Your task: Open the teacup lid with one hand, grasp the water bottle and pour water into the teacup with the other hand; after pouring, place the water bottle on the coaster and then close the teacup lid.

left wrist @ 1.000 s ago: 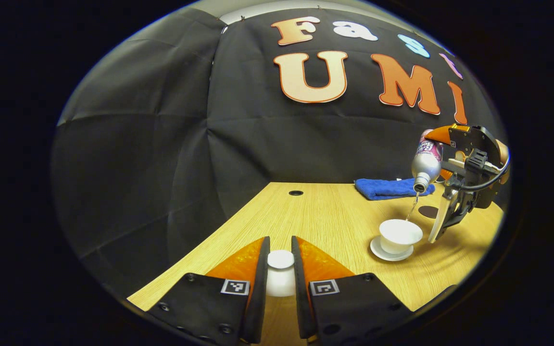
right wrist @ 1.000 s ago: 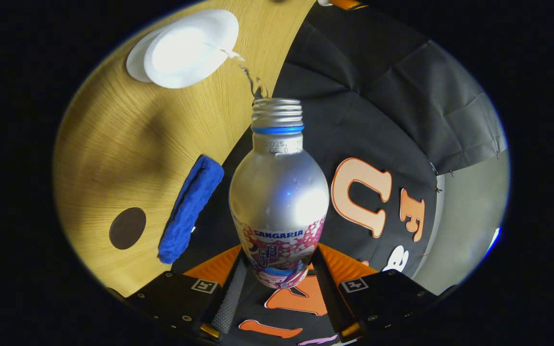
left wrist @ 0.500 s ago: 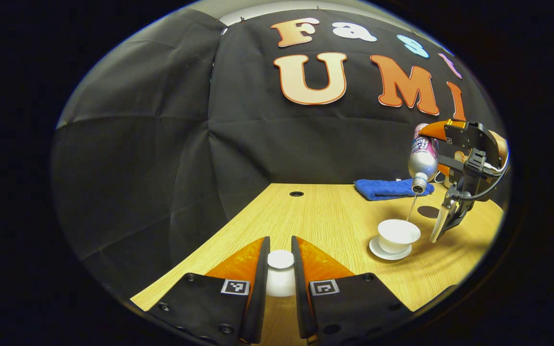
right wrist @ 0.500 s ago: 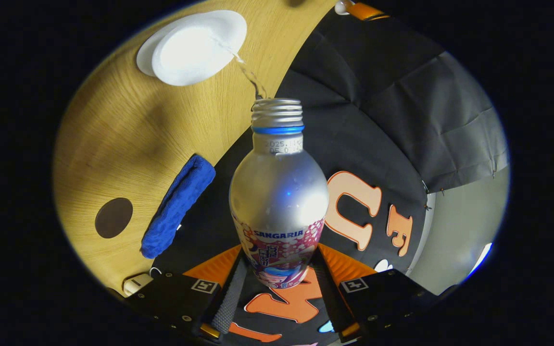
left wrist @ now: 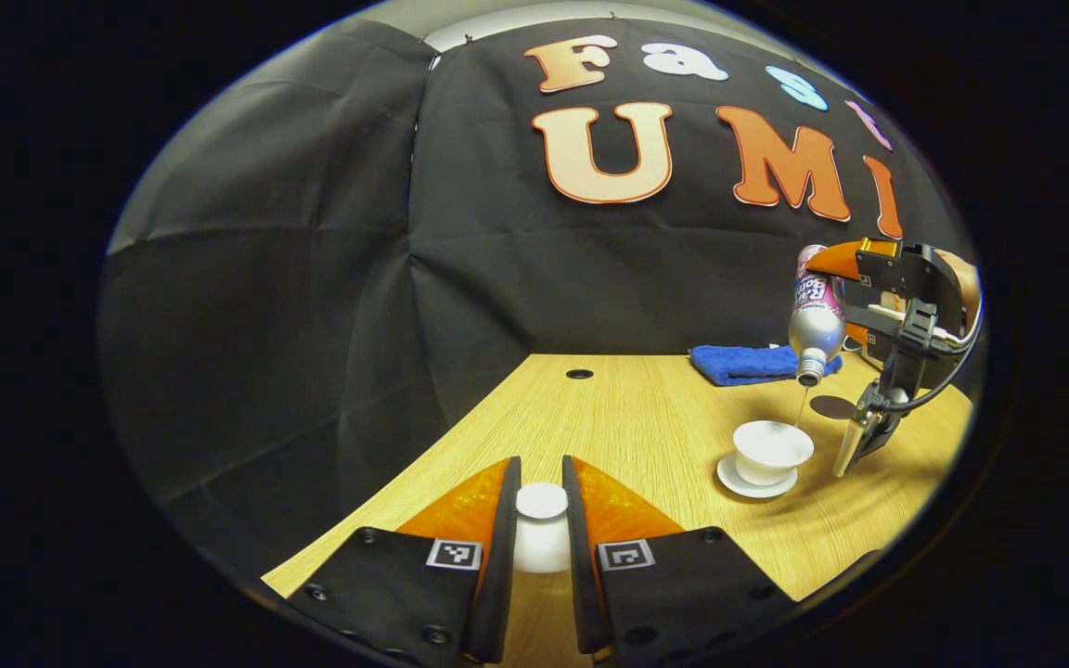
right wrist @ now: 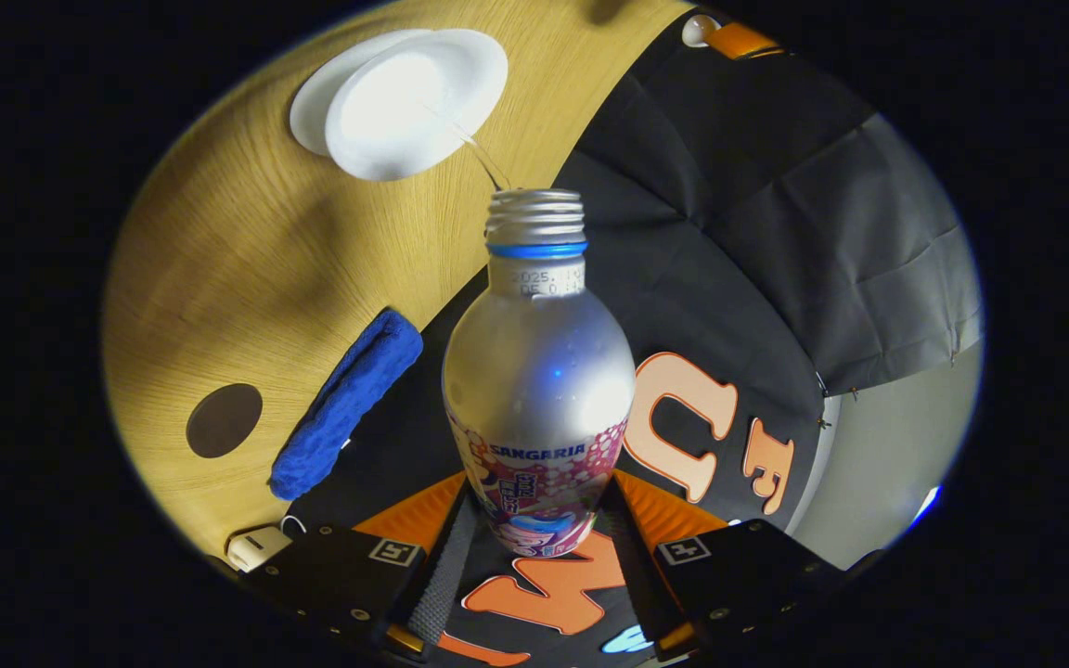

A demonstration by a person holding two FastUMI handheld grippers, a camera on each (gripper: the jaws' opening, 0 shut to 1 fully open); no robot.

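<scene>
Wooden table (left wrist: 646, 417): right gripper (right wrist: 534, 547) clamping tilted water bottle (right wrist: 539, 371), pouring into teacup (left wrist: 771, 450); left gripper (left wrist: 541, 529) pinching lid (left wrist: 541, 501). Risking overfilling, thin stream missing rim.

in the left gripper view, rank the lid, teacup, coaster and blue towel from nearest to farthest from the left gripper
1. The lid, held between the left gripper fingers.
2. The teacup, ahead and to the right, on its saucer.
3. The coaster, beyond the teacup, farther right.
4. The blue towel, at the table's far edge by the wall.
</scene>
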